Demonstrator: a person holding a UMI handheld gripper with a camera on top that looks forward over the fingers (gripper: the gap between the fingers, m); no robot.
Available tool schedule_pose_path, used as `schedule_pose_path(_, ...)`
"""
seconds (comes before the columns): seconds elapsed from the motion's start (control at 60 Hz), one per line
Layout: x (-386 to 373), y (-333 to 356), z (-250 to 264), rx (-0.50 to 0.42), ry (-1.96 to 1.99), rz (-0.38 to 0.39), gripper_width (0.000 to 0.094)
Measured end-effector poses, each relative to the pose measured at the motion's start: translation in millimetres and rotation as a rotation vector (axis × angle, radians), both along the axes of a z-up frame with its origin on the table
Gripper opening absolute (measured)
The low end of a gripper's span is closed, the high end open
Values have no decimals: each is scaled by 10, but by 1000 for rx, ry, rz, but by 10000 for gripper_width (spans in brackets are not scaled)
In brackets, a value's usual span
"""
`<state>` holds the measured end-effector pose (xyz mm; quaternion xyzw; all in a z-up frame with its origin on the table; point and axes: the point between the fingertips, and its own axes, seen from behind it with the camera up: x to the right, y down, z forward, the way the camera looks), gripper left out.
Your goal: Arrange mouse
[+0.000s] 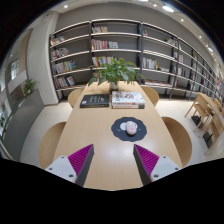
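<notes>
My claw (113, 160) is spread wide and holds nothing; my left pad (79, 159) and right pad (147, 158) sit well apart. The books (111, 99) beyond are too small to read, and the plant (116, 71) hides some shelving (120, 45). The mouse (130, 127) lies on a dark round mat (129, 129) on the surface (95, 135), ahead of my fingers, slightly right of midway. I can't tell which way it points.

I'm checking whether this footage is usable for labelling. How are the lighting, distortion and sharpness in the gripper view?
Gripper view: strong fisheye bending, so the shelves curve; even ceiling light, soft glare on the table; the mouse on its mat is small but distinct beyond the open gripper; no hard shadows, no obvious blur.
</notes>
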<state>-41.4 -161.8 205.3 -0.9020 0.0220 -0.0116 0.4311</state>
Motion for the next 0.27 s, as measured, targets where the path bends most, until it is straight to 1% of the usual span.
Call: schedule_pose_path(0.267,-83,-223,88,16,7,-3,796)
